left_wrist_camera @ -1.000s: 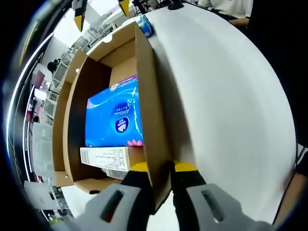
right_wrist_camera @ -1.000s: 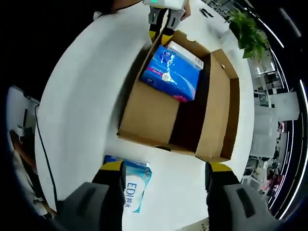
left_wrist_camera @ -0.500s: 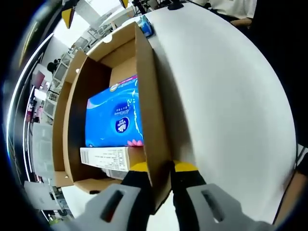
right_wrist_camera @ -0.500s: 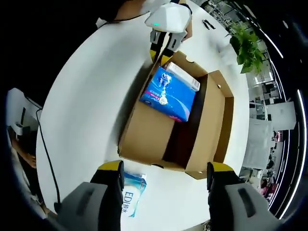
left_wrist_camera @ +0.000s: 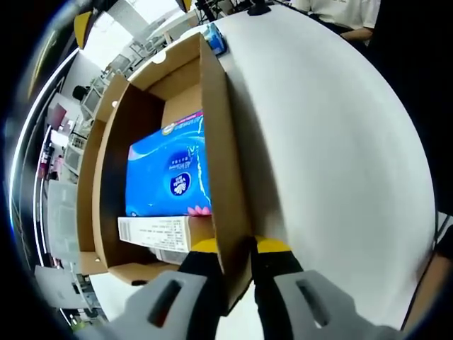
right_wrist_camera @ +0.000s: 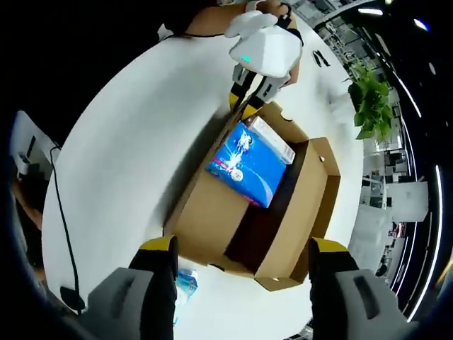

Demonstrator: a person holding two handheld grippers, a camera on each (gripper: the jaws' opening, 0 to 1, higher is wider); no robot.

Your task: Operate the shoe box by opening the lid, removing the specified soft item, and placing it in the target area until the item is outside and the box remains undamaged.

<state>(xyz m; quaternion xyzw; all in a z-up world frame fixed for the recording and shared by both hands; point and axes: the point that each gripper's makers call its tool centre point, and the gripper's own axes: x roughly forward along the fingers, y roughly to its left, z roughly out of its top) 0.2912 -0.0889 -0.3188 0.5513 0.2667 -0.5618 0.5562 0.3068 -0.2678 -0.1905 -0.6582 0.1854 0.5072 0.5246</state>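
Note:
The open cardboard shoe box (left_wrist_camera: pixel 221 156) lies on a white table, its lid (right_wrist_camera: pixel 301 205) folded out flat beside it. Inside lies a blue soft tissue pack (left_wrist_camera: pixel 167 173), with a white printed carton (left_wrist_camera: pixel 153 232) against its end. My left gripper (left_wrist_camera: pixel 237 249) is shut on the box's side wall at the near corner. In the right gripper view this left gripper (right_wrist_camera: pixel 246 93) grips the far corner, and the blue pack (right_wrist_camera: pixel 244 164) shows in the box (right_wrist_camera: pixel 204 219). My right gripper (right_wrist_camera: pixel 244 249) hangs open high above the box, holding nothing.
A second small blue pack (right_wrist_camera: pixel 185 282) lies on the table (right_wrist_camera: pixel 120 163) just off the box's near end, also seen as the blue pack (left_wrist_camera: pixel 213 37). A black cable (right_wrist_camera: pixel 65 234) runs along the table's left edge. A green plant (right_wrist_camera: pixel 371 106) stands beyond the table.
The right gripper has lifted up and away, so the box looks smaller and the small blue pack slides under its left jaw. The left gripper keeps its hold on the wall.

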